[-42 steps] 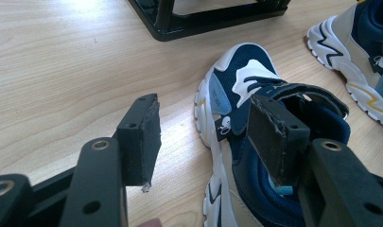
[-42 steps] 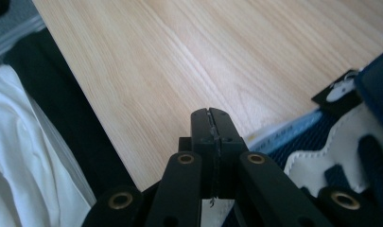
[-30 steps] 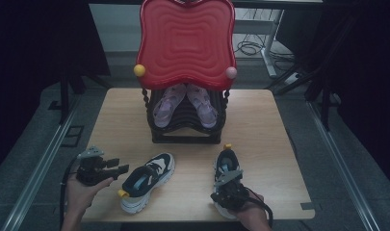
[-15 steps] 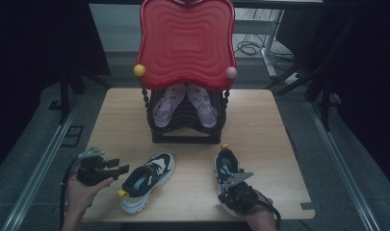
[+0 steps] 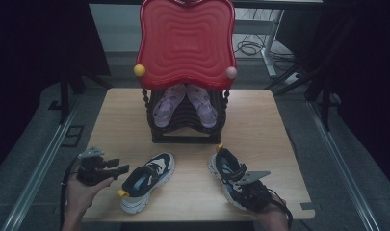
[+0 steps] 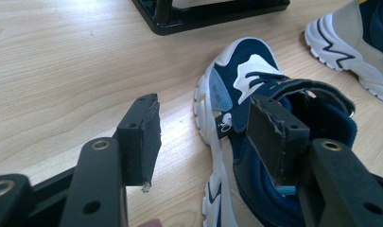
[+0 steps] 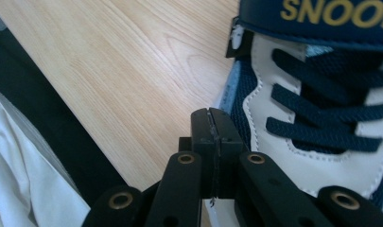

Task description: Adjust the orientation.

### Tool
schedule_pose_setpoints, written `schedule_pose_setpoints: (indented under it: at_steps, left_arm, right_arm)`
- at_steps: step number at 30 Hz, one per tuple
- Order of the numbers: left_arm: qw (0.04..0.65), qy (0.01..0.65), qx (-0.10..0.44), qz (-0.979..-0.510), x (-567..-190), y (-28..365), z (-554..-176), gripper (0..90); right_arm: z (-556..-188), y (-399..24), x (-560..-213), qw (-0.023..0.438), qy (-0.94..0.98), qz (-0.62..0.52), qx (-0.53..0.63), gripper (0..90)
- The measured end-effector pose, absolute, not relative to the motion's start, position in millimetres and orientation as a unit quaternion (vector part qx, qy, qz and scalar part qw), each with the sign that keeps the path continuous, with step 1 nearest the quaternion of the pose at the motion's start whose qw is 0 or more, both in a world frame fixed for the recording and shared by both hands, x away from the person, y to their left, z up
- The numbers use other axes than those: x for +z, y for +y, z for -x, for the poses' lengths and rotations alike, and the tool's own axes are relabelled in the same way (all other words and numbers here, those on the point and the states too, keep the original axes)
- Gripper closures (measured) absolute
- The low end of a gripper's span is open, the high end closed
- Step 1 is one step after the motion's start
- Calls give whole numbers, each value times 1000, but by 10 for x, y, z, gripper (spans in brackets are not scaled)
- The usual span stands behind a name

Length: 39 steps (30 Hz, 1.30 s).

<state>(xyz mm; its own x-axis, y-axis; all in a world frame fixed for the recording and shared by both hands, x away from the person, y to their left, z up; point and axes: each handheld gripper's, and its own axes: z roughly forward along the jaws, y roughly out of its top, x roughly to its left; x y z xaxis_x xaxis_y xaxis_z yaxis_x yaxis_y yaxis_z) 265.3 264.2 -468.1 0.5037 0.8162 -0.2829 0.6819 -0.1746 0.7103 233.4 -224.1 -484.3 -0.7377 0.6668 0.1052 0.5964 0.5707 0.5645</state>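
Observation:
Two navy-and-white sneakers lie on the wooden table (image 5: 279,130). The left sneaker (image 5: 147,180) (image 6: 246,80) points its toe away from me. My left gripper (image 5: 121,169) (image 6: 208,137) hovers just left of it with its jaws wide open and nothing pressed between the pads; one pad (image 6: 274,137) overlaps the shoe's collar in the left gripper view. The right sneaker (image 5: 228,168) (image 7: 317,118) has its yellow heel tab at the far end. My right gripper (image 5: 245,187) (image 7: 213,118) sits over its near toe end, by the laces, shut with nothing between its jaws.
A black shoe rack (image 5: 185,134) with a red wavy top (image 5: 185,43) stands at the table's back middle, with a lilac pair of shoes (image 5: 163,106) inside. The table's near edge (image 5: 197,219) lies close under both hands. In the left gripper view the right sneaker (image 6: 350,47) shows at top right.
My right gripper has slid to the right and toward the near edge over the right sneaker. The left gripper and the left sneaker have stayed where they were.

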Motion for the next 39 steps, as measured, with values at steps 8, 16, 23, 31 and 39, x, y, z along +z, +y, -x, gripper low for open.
schedule_pose_setpoints:
  at_steps: [8, 16, 23, 31, 39]
  left_arm:
    - [412, 491, 80, -763, -4687, 2636, -2657, 445]
    - [411, 491, 80, -764, -4689, 2635, -2658, 446]
    - [408, 490, 80, -766, -4694, 2629, -2662, 446]
    - [407, 490, 81, -767, -4695, 2629, -2661, 446]
    - [404, 489, 80, -769, -4707, 2610, -2667, 446]
  right_arm:
    - [-2365, -2395, -4837, 68, 878, -374, 292, 900]
    - [-2403, -2540, -4820, 74, 872, -388, 288, 900]
    - [-2444, -2633, -4810, 76, 868, -397, 289, 900]
    - [-2519, -2755, -4808, 77, 861, -410, 290, 900]
    - [-2674, -2947, -4807, 84, 851, -432, 288, 900]
